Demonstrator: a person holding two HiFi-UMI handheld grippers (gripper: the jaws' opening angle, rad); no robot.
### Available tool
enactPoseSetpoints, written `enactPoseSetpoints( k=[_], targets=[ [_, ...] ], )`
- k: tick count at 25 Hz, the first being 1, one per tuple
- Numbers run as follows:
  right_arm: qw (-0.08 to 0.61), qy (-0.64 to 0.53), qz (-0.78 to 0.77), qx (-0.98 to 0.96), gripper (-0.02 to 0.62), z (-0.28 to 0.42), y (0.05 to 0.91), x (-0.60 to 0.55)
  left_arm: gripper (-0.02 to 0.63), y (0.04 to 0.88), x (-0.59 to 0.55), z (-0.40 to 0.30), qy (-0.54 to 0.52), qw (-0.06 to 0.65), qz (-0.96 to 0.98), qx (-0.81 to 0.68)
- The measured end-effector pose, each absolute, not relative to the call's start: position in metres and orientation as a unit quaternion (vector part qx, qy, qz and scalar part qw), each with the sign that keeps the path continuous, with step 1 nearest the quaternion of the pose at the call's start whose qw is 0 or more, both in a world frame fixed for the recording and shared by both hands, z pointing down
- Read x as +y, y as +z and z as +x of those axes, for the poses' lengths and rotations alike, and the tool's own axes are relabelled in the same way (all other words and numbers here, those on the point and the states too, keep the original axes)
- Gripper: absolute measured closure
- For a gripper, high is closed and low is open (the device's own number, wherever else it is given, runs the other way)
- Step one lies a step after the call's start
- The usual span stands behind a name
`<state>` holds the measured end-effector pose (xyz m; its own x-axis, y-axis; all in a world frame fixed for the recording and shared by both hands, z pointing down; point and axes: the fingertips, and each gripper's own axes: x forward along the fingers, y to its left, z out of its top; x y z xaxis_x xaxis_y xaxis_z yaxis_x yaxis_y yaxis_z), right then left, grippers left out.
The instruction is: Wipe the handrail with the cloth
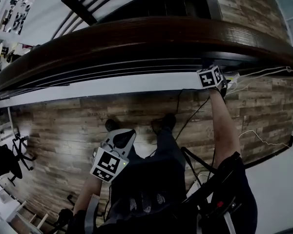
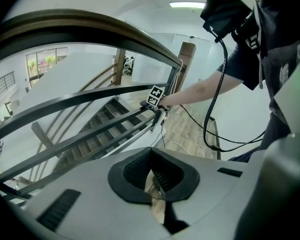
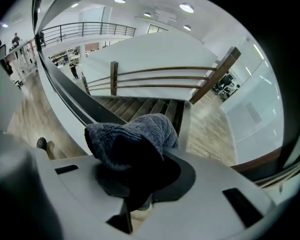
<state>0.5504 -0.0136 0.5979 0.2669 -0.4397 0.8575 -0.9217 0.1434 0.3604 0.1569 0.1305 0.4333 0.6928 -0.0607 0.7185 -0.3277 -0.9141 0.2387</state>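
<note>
- Bringing the cloth (image 3: 132,134) to the rail is the step in hand, as I judge it: the right claw (image 1: 216,79) is raised at the right of the head view, just under the dark wooden handrail (image 1: 136,38) that curves across the top of the frame.
- The right claw is clenched on the grey cloth. Its own view shows the cloth bunched between the jaws and standing up over them.
- No view shows the cloth pressed against the wood, so I cannot tell whether it touches the rail yet.
- The left claw (image 1: 121,139) hangs low at the centre of the head view, over the plank floor (image 1: 63,126) and well apart from the rail. Its jaws are drawn close together with nothing between them.
- The next move probably calls for lifting the cloth onto the top of the rail, pressing it flat, then drawing it along the curve towards the left of the frame.
- The grip has to stay firm so the bunched cloth does not drag out.
</note>
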Motion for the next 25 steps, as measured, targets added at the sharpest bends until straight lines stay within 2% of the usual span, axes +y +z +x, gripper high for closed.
enactPoseSetpoints(
  k=[8,13,25],
  targets=[
    [0.539,0.219,0.606,-0.542,0.547,0.388,0.602,-0.064,0.598,0.45,0.08,0.001,0.347,0.206,0.909,-0.104],
    [0.556,0.217,0.575,-0.559,0.552,0.3,0.603,-0.097,0.598,0.459,0.051,-0.086,0.335,0.242,0.897,-0.156],
    [0.552,0.134,0.409,-0.714,0.552,-0.026,0.603,-0.202,0.598,0.467,0.039,-0.186,0.282,0.292,0.877,-0.256]
  ],
)
